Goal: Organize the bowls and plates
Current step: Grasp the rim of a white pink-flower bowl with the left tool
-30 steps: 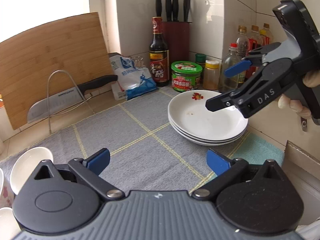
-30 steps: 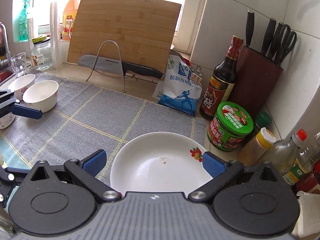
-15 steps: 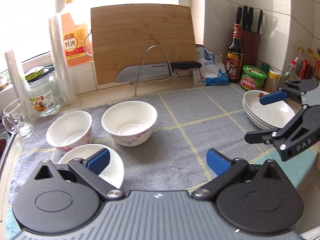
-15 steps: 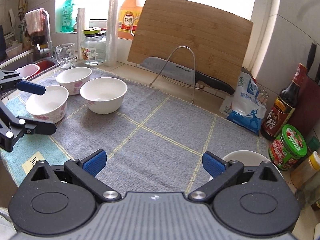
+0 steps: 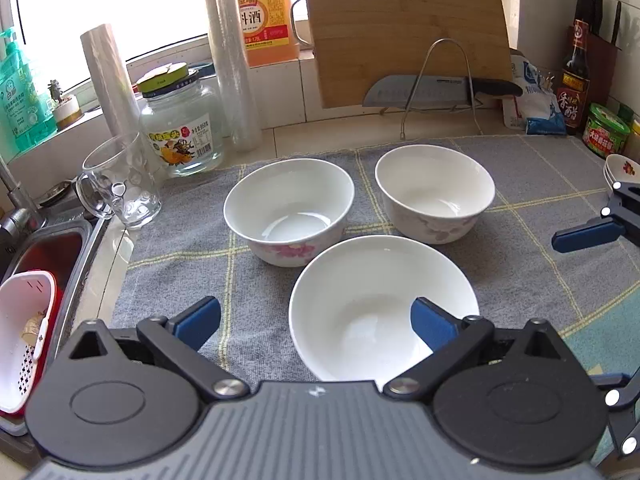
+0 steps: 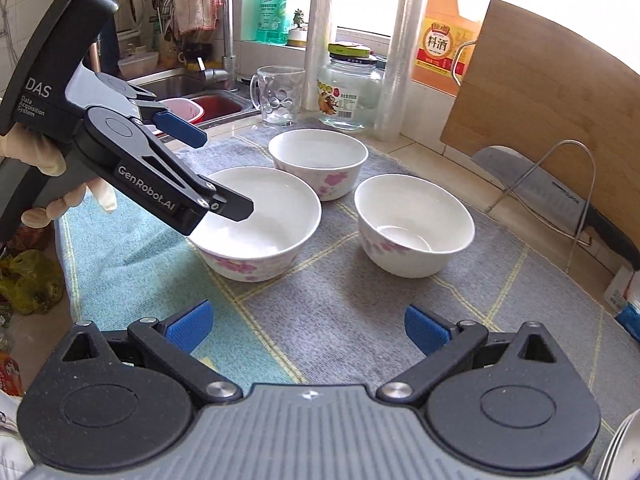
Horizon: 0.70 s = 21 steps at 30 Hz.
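Three white bowls with pink flowers stand on the grey mat. In the left wrist view the near bowl [image 5: 376,300] lies just ahead of my open left gripper [image 5: 316,320], whose right finger [image 5: 434,326] is over the bowl's inside. Two more bowls [image 5: 290,208] [image 5: 434,192] stand behind it. In the right wrist view the left gripper [image 6: 208,168] hovers over the near bowl [image 6: 260,220]. My right gripper [image 6: 308,328] is open and empty above the mat, short of the bowls [image 6: 414,224] [image 6: 318,162]. The stacked plates [image 5: 620,170] sit at the far right.
A glass mug [image 5: 120,182], a glass jar [image 5: 180,124] and plastic rolls [image 5: 230,56] stand behind the bowls. A cutting board [image 5: 404,28] and a cleaver on a wire rack [image 5: 424,90] are at the back. The sink [image 6: 188,88] lies to the left, with bottles and jars [image 5: 572,80] at the right.
Both grippers have swung left, away from the plate stack, and now face the three bowls. The left gripper has come down close over the near bowl.
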### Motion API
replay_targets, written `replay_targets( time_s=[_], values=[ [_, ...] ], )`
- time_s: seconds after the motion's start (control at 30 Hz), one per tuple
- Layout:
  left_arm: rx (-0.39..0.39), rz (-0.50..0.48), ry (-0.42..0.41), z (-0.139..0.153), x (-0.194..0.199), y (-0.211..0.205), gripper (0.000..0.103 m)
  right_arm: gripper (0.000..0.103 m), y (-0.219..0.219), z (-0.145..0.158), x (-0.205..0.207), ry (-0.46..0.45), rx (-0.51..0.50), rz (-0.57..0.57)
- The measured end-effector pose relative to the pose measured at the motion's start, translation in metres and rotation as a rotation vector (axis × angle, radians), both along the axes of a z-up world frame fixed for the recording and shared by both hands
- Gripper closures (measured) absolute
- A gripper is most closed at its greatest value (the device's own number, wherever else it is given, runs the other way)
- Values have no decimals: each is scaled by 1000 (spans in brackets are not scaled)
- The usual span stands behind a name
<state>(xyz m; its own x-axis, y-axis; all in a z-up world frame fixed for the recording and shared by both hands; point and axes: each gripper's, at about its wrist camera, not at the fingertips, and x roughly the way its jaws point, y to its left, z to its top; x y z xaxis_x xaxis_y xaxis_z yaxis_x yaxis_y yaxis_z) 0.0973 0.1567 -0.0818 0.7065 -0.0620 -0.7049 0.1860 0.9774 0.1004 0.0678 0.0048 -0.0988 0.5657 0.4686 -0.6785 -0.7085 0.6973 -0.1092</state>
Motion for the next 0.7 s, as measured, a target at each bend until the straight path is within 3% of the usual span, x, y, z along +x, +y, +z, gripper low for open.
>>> replay_targets(
  time_s=[0.17, 0.33, 0.5, 0.7],
  values=[
    [-15, -24, 31, -9, 10, 7, 15, 0, 29, -13, 7, 1, -24, 44],
    [-40, -58, 43, -10, 16, 8, 25, 13, 43, -16, 14, 7, -19, 63],
    [-58, -98, 53, -10, 19, 7, 38, 17, 49, -16, 18, 1, -11, 73],
    [-76, -132, 62, -9, 23, 7, 40, 21, 52, -16, 18, -1, -8, 91]
  ],
)
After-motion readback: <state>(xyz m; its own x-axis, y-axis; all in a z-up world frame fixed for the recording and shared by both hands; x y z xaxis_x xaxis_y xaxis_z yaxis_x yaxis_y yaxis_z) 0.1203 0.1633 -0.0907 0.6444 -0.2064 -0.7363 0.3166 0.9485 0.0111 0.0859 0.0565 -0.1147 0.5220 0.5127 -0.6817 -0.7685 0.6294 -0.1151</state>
